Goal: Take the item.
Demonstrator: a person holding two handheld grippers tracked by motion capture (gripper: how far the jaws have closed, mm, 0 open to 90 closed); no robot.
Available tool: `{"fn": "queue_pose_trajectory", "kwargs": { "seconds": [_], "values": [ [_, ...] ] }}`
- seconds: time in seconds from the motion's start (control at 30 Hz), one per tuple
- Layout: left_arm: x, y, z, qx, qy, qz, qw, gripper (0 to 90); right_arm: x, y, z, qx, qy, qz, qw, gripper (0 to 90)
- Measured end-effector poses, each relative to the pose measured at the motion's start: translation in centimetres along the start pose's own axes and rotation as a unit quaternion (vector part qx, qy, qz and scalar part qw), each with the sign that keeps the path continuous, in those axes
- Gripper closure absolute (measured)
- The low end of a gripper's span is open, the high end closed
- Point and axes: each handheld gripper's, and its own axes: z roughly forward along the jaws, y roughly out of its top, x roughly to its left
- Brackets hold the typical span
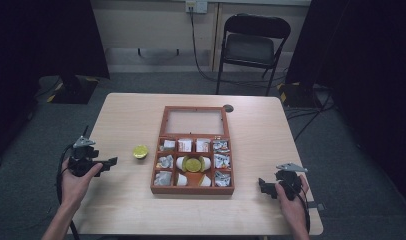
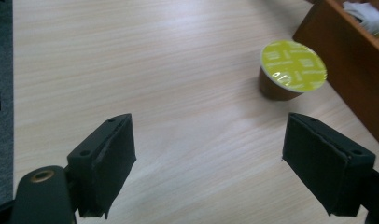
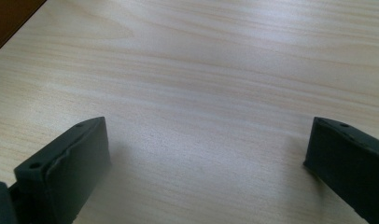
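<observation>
A brown wooden box point(image 1: 193, 189) with its glass lid open lies mid-table; its compartments hold wrapped sachets, white pods and a yellow-lidded capsule point(image 1: 193, 164). A second yellow-lidded capsule point(image 1: 140, 151) point(image 2: 292, 70) stands on the table left of the box. My left gripper point(image 1: 111, 163) point(image 2: 225, 168) is open, short of that capsule, with nothing between its jaws. My right gripper point(image 1: 261, 186) point(image 3: 206, 172) is open over bare wood at the right of the box point(image 3: 10, 18).
The light wooden table point(image 1: 261, 130) has a small dark grommet point(image 1: 228, 108) behind the box. A black folding chair point(image 1: 253, 45) stands beyond the far edge, with cables on the floor. Dark curtains hang at both sides.
</observation>
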Motion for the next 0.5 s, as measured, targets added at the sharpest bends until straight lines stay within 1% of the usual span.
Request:
{"fn": "queue_pose_trajectory", "kwargs": {
  "seconds": [0.03,0.1,0.17,0.2,0.27,0.3,0.33,0.37,0.4,0.43,0.47,0.5],
  "values": [
    [0.3,-0.3,0.2,0.007,0.004,-0.007,0.9999,16.8,0.0,0.0,0.0,0.0,0.0,0.0,1.0,0.0],
    [0.5,-0.5,0.3,0.011,0.005,-0.007,0.9999,16.8,0.0,0.0,0.0,0.0,0.0,0.0,1.0,0.0],
    [0.5,-0.8,0.4,0.01,0.01,0.0,0.9999,16.8,0.0,0.0,0.0,0.0,0.0,0.0,1.0,0.0],
    [0.5,-1.0,0.6,0.014,0.018,0.001,0.9997,16.5,0.0,0.0,0.0,0.0,0.0,0.0,1.0,0.0],
    [0.6,-1.4,1.0,0.021,0.027,0.0,0.9994,16.4,0.0,0.0,0.0,0.0,0.0,0.0,1.0,0.0],
    [0.6,-1.6,1.4,0.023,0.037,-0.001,0.999,16.5,0.0,0.0,0.0,0.0,0.0,0.0,1.0,0.0],
    [0.6,-1.6,1.4,0.023,0.037,-0.001,0.999,16.8,0.0,0.0,0.0,0.0,0.0,0.0,1.0,0.0],
    [0.6,-2.0,1.8,0.031,0.044,0.002,0.9985,16.8,0.0,0.0,0.0,0.0,0.0,0.0,1.0,0.0],
    [0.5,-2.3,2.2,0.032,0.049,-0.002,0.9983,17.0,0.0,0.0,0.0,0.0,0.0,0.0,1.0,0.0],
    [0.4,-2.7,2.7,0.041,0.054,0.004,0.9977,17.0,0.0,0.0,0.0,0.0,0.0,0.0,1.0,0.0],
    [0.3,-2.8,3.0,0.049,0.054,0.011,0.9973,14.9,0.0,0.0,0.0,0.0,0.0,0.0,1.0,0.0],
    [0.0,-3.4,3.5,0.019,0.057,0.007,0.9982,13.7,0.0,0.0,0.0,0.0,0.0,-0.001,1.0,0.0]
  ]
}}
